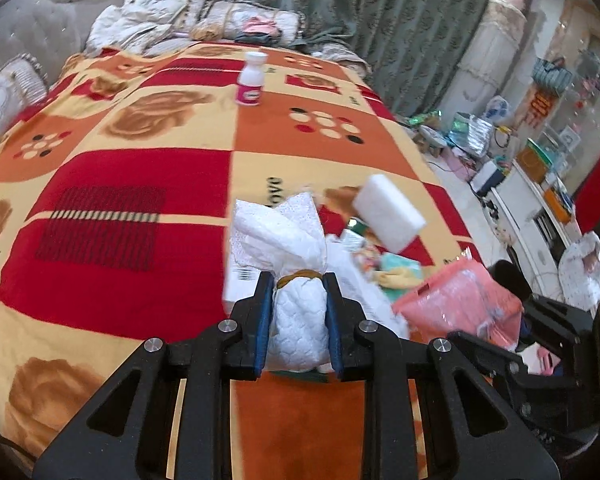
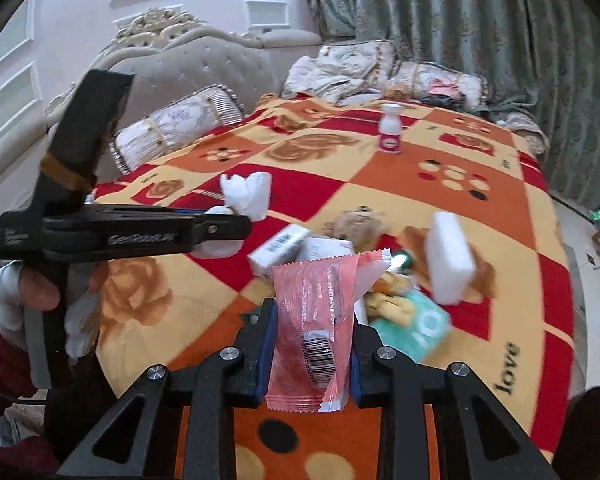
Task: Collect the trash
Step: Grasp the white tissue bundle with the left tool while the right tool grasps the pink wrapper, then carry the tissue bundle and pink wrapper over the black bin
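Bright patchwork blanket (image 1: 112, 184) under us: we've got crumpled tissue (image 1: 296, 280) pinched in the left gripper (image 1: 298, 320) and a pink wrapper (image 2: 320, 320) clamped in the right gripper (image 2: 314, 344). Ahead, packets (image 2: 280, 250), white block (image 2: 450, 258) and bottle (image 2: 391, 128) remain uncollected.

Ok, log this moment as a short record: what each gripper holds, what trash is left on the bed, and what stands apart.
left gripper: shut on white tissue wad
right gripper: shut on pink wrapper
surface: patterned blanket on a bed
left in pile: white foam block, small white box, green packet
standing apart: white bottle with pink label, upright, farther up the blanket
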`<move>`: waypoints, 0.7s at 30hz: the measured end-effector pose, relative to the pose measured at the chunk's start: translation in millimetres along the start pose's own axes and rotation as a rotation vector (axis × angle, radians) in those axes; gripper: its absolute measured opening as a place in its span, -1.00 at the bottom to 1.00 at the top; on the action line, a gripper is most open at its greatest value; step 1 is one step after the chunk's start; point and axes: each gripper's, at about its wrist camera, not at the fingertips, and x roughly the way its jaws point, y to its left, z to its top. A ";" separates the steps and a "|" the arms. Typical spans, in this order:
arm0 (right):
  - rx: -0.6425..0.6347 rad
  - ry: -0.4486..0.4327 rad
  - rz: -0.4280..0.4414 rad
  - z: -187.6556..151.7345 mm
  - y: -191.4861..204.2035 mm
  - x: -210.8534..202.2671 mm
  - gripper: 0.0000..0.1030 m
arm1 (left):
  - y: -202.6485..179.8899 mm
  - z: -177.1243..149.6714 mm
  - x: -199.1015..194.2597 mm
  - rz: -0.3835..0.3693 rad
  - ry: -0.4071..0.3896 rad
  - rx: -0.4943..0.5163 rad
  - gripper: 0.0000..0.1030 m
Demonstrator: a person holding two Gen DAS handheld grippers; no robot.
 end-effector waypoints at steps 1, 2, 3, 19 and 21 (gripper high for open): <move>0.009 -0.002 -0.013 -2.2 -5.6 -3.7 -0.45 | -5.7 -0.4 0.1 -0.004 -0.001 0.008 -0.58; 0.017 -0.003 -0.028 -4.4 -11.5 -7.3 -0.45 | -13.1 -1.0 0.6 -0.009 -0.001 0.019 -0.58; 0.023 -0.005 -0.036 -6.3 -15.7 -10.1 -0.45 | -20.3 -1.8 1.0 -0.014 -0.001 0.029 -0.58; 0.159 -0.026 -0.182 -44.9 -93.2 -62.9 -0.45 | -121.6 -5.6 25.6 -0.096 0.036 0.183 -0.58; 0.180 -0.030 -0.197 -50.5 -102.7 -70.0 -0.45 | -131.3 -6.5 28.5 -0.105 0.042 0.196 -0.58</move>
